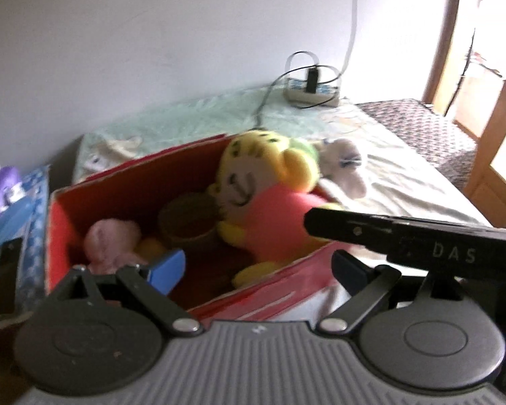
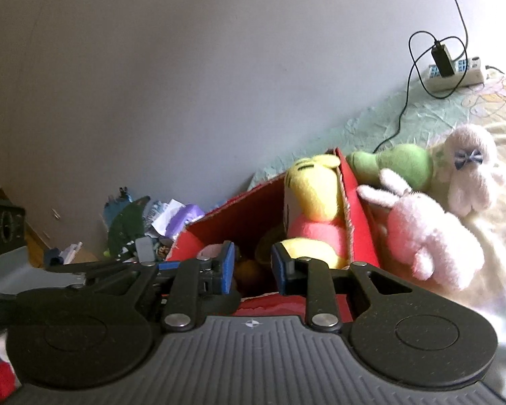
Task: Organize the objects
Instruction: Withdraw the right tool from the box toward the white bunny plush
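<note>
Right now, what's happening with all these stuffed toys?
A person is tidying soft toys into a red box on the bed. A yellow bear in a pink shirt already sits inside it. A pink bunny, a green toy and a white dog lie on the bed beside it. The left gripper is open and empty; the right gripper is nearly closed, holding nothing.
</note>
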The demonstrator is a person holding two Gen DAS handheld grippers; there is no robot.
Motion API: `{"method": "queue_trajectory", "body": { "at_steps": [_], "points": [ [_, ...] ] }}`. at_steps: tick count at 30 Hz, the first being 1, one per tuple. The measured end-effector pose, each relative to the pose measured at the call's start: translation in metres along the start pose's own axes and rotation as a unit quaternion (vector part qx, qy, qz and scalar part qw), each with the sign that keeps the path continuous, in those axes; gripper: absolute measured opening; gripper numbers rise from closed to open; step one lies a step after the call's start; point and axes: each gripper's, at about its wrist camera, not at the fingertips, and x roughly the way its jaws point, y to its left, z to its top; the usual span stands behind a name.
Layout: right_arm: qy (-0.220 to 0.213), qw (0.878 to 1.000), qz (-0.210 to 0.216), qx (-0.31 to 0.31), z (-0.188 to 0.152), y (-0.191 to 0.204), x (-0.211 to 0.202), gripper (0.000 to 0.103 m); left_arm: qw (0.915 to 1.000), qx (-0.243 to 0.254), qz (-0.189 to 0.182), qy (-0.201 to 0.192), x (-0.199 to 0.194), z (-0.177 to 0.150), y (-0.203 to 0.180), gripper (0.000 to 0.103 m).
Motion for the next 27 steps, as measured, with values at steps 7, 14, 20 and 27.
{"method": "queue_trajectory", "body": {
  "at_steps": [7,14,20,27],
  "points": [
    [-0.007,0.999,-0.026,0.035,0.013,-0.041,-0.021,0.029,0.9995,0.012,-0.027,-0.012,0.004,0.011,-0.027,0.092],
    [0.003,0.995,-0.062,0.072,0.026,-0.092,-0.039,0.028,0.9975,0.024,-0.063,-0.023,0.012,0.027,-0.066,0.091],
    [0.012,0.992,-0.077,0.095,0.038,-0.136,-0.055,0.029,0.9963,0.046,-0.073,-0.001,0.044,0.039,-0.116,0.086],
    [0.029,0.984,-0.082,0.156,0.052,-0.198,-0.060,0.029,0.9963,0.054,-0.065,0.014,0.086,0.056,-0.158,0.084]
  ]
}}
